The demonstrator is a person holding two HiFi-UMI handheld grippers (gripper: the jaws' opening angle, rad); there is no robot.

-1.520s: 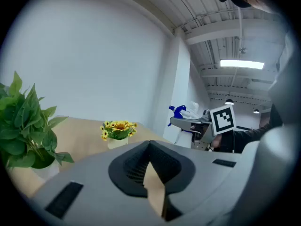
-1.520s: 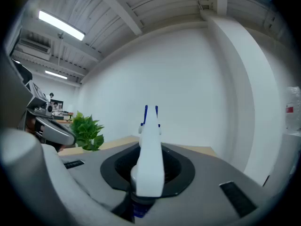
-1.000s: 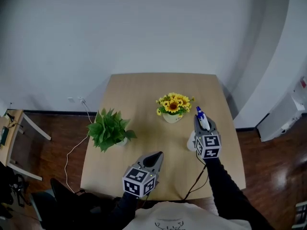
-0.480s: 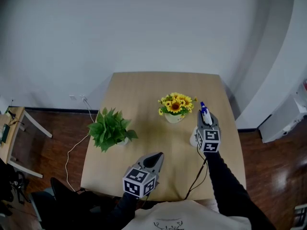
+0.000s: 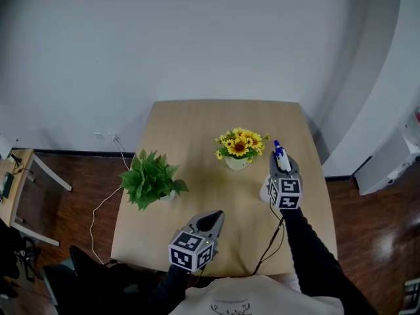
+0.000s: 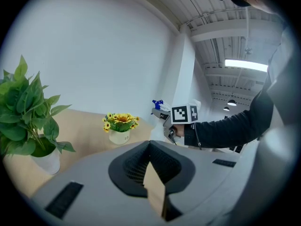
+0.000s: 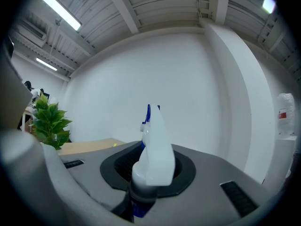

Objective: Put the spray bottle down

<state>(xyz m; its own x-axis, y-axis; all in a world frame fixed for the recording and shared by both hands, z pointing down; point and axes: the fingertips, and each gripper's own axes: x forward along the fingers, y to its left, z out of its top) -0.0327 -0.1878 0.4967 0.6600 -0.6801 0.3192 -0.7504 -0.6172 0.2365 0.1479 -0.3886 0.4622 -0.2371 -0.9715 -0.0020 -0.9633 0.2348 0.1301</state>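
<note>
— Right gripper (image 5: 282, 170) first: what does it have?

— Its jaws are clamped on the neck of the spray bottle (image 7: 154, 154), just under the white trigger head. The bottle stands upright between them, with its blue nozzle pointing away from the person.

— Where is that against the sunflower pot (image 5: 237, 161)?

— Just to the right of the pot as the head view shows it, close beside it but not touching. The bottle's pale body hangs below the gripper, over the desk (image 5: 197, 126). I can't tell whether its base meets the wood.

— And the left gripper (image 5: 211, 218)?

— It's nearer the person than the pot and a little to its left, by the desk's front edge. Its jaws are drawn together to a point with nothing in them, aimed roughly toward the pot.

— Anything else around the pot?

— A green plant (image 5: 151, 176) in a white pot of its own stands well to the sunflower pot's left, close to the desk's left edge. Beyond the sunflower pot the desk runs up to a white wall (image 5: 197, 44). The person's dark sleeve (image 5: 308, 254) runs back from the right gripper, away from the pot.
</note>
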